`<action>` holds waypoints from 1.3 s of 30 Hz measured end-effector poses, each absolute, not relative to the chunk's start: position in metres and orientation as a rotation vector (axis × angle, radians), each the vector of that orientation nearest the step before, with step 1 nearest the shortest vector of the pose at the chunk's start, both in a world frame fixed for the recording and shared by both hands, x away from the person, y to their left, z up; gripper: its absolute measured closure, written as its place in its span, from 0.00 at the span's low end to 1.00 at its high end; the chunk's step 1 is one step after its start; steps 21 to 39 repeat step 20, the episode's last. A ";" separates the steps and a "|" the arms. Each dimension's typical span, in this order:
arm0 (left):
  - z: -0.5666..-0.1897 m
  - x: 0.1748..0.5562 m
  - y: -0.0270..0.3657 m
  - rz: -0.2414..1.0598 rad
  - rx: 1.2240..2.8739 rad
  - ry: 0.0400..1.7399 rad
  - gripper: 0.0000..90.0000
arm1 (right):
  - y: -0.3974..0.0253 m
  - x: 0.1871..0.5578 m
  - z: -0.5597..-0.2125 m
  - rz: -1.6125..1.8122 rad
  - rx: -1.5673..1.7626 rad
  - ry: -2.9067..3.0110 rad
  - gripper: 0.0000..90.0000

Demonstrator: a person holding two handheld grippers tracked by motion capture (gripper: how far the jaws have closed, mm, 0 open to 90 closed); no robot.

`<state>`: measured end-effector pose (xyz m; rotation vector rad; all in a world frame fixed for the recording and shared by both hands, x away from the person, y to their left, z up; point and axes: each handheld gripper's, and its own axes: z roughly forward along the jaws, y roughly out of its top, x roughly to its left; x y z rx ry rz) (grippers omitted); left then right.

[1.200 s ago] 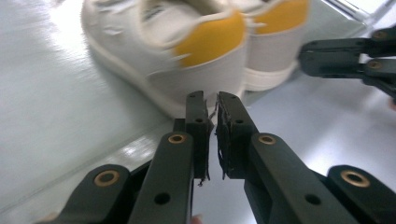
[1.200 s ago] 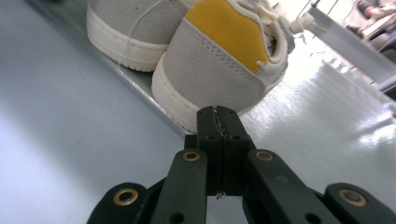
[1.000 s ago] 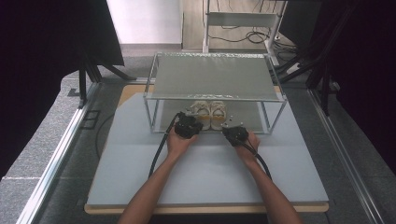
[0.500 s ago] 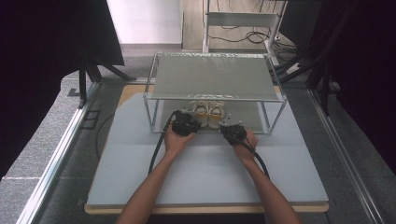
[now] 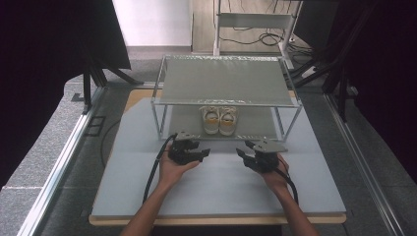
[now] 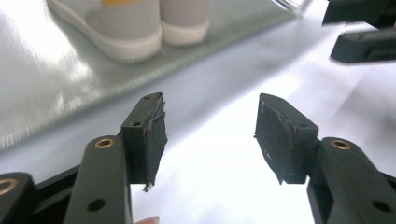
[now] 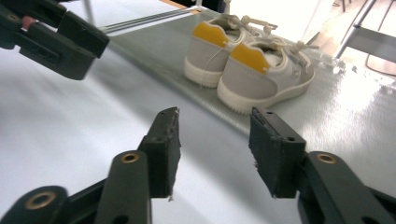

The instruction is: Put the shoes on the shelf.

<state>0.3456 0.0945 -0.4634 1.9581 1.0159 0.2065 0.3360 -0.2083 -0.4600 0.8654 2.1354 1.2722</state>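
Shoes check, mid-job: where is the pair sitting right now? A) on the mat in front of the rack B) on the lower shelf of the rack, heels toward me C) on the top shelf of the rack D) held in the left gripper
B: the pair of shoes stands side by side on the lower shelf of the rack, yellow heel tabs toward the open, empty left gripper and right gripper.

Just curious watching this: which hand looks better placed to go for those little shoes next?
Probably the right hand-held gripper: its open jaws point at the shoes, heels facing it. The left hand-held gripper is also open but aims beside them.
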 end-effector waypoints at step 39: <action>-0.467 0.305 0.127 0.200 1.952 1.029 0.40 | -0.267 0.299 -0.464 1.283 0.952 2.115 0.47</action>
